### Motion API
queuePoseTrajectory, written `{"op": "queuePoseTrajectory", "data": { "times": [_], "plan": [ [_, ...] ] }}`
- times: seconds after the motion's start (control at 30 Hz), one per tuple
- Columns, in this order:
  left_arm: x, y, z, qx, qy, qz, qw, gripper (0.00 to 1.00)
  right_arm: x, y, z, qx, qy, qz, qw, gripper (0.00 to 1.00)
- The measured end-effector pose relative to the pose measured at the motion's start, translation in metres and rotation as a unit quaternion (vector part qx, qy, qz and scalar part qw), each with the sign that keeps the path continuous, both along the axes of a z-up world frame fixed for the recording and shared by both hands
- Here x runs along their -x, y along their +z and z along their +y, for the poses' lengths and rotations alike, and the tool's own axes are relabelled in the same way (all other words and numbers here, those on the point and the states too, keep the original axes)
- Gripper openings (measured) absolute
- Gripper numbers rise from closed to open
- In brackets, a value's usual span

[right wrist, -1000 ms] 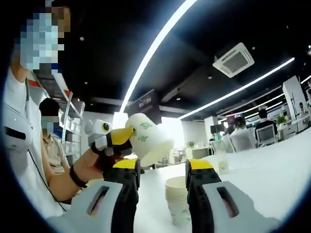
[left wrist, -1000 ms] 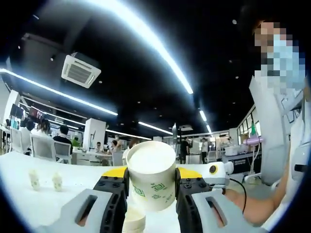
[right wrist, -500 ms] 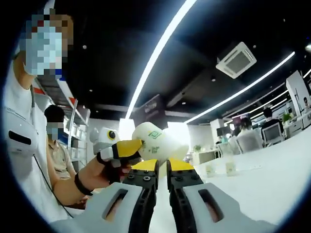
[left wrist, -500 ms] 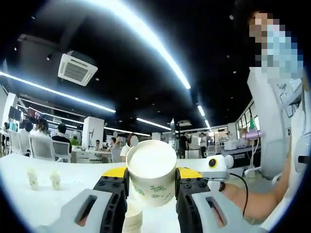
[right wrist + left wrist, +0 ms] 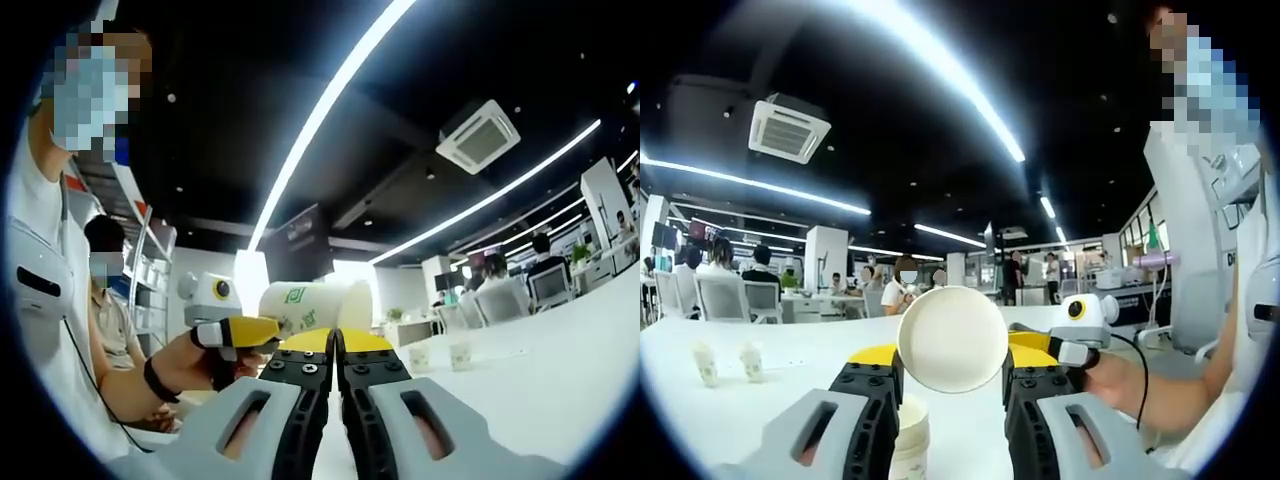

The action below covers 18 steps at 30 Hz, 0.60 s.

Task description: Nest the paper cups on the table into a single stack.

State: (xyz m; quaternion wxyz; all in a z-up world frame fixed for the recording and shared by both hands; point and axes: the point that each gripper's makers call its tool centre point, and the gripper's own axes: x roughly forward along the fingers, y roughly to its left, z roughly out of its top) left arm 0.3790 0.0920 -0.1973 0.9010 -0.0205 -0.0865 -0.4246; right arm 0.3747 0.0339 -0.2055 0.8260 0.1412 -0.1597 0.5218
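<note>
Here, left hand-held gripper (image 5: 948,375) grips paper cup (image 5: 952,340) | right hand-held gripper (image 5: 336,352) closed, empty | cup stack (image 5: 908,440) below

The paper cup (image 5: 951,338) is showing a cream-white inside, and in the right gripper view its white wall (image 5: 312,306) is carrying a green printed logo. Both grippers (image 5: 948,385) (image 5: 335,345) are wearing grey bodies, black jaws and yellow tips, over a white table (image 5: 760,410).
</note>
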Motion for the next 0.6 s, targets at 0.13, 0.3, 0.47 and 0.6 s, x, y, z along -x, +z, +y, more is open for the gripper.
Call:
{"op": "queuePoseTrajectory", "data": {
  "times": [0.13, 0.3, 0.47, 0.6],
  "plan": [
    [-0.002, -0.003, 0.0, -0.008, -0.001, 0.005, 1.0, 0.46, 0.001, -0.002, 0.001, 0.007, -0.001, -0.002, 1.0, 0.01],
    [-0.004, -0.005, 0.0, -0.01, -0.004, 0.007, 0.9999, 0.51, 0.0, -0.001, -0.002, 0.007, -0.008, -0.003, 0.9999, 0.01],
    [-0.007, -0.005, 0.004, -0.014, 0.0, 0.008, 0.9999, 0.54, -0.002, -0.002, -0.002, 0.014, -0.014, -0.005, 0.9998, 0.01],
    [-0.006, 0.003, 0.004, -0.028, 0.0, 0.005, 0.9996, 0.58, -0.002, -0.002, -0.003, 0.021, -0.018, -0.008, 0.9996, 0.01]
  ]
}}
